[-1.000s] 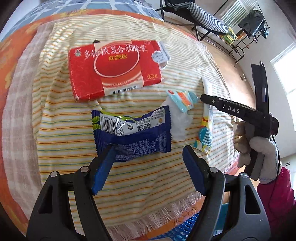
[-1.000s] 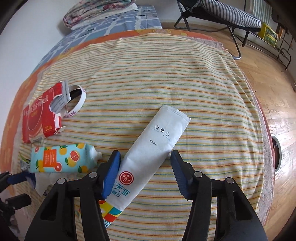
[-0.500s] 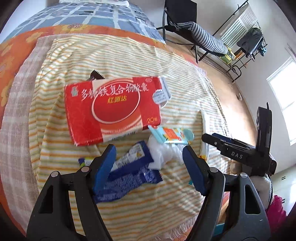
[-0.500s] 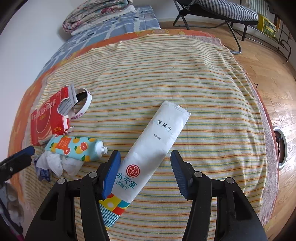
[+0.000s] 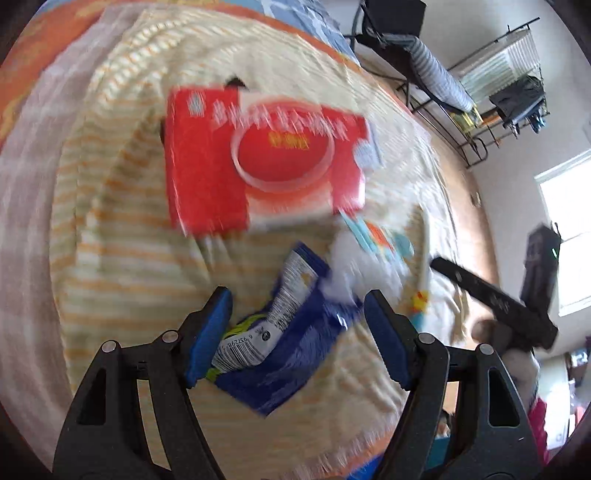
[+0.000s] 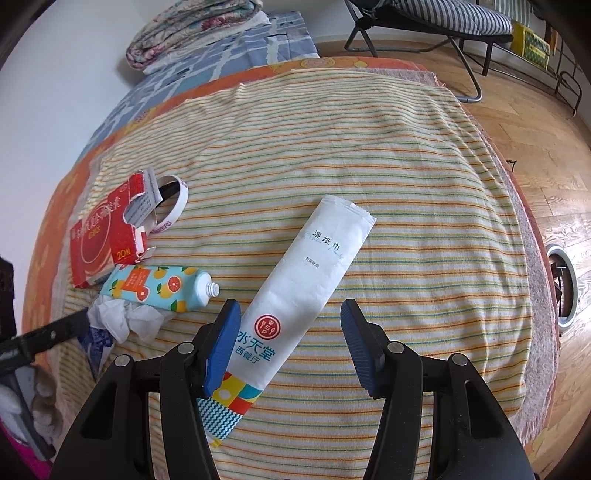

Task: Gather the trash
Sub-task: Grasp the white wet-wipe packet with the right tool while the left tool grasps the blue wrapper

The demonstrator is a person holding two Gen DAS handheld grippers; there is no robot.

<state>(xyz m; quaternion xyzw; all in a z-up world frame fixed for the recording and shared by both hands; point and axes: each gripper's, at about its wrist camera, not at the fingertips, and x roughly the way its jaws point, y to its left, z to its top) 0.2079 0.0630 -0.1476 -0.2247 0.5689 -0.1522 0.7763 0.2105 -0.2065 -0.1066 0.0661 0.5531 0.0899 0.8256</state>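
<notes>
White sachet [image 6: 314, 280] reads 湿纸巾, 水天堂 西餐厅; red box [image 6: 101, 243] "20". Both hand-held grippers, left [image 5: 297, 325] and right [image 6: 290, 332], released.

place: home bedroom | cues: folded quilt [image 6: 192, 29]; folding chair [image 6: 436, 22]; wood floor [image 6: 535, 147]

The bed wears a striped towel [image 6: 332, 155] over an orange sheet [image 6: 51, 206]. A folded quilt [image 6: 192, 26] sits at the far end, a folding chair with a striped cushion [image 6: 443, 18] stands on the wood floor [image 6: 546, 155], drying rack [image 5: 506, 74] beyond.
</notes>
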